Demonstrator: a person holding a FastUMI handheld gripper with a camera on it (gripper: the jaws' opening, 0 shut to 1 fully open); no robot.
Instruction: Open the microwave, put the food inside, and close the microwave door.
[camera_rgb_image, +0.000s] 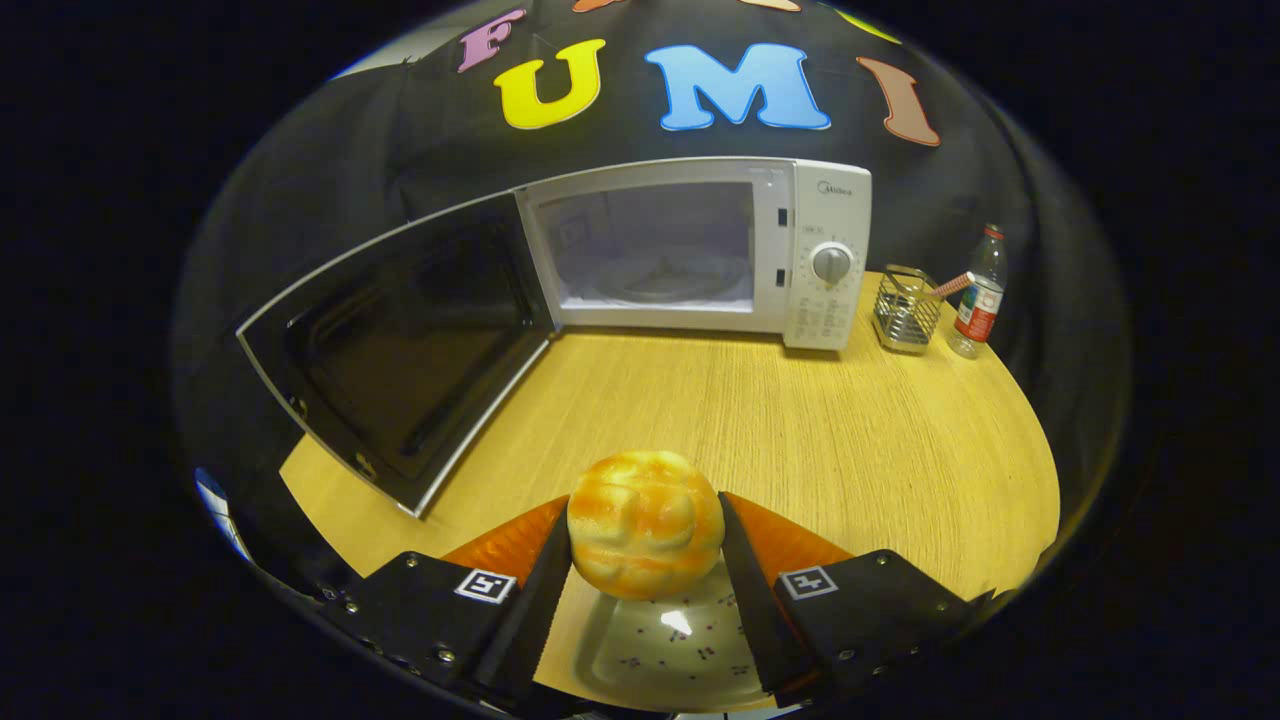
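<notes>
Because the microwave (700, 250) stands well beyond the fingers with its door (390, 350) swung fully out to their left, we judge the opening step complete and the loading step in hand. We see the gripper (645, 560) pinching the bun (645, 537): both fingers press on its sides, one from each flank, so the food sits squarely between them and can be carried level. Directly below the bun, between the finger bases, lies a white speckled plate (665, 655); the bun appears just above it, though we cannot tell whether the two touch. Ahead of the fingers the wooden table (800, 440) runs bare to the oven. Inside the cavity we make out a glass turntable (670, 280) with nothing on it, ready to receive the bun. Beyond the fingers to the right, beside the control panel, a wire basket (907, 310) holds a utensil with a pale handle, and a bottle (980, 295) stands just past it.
</notes>
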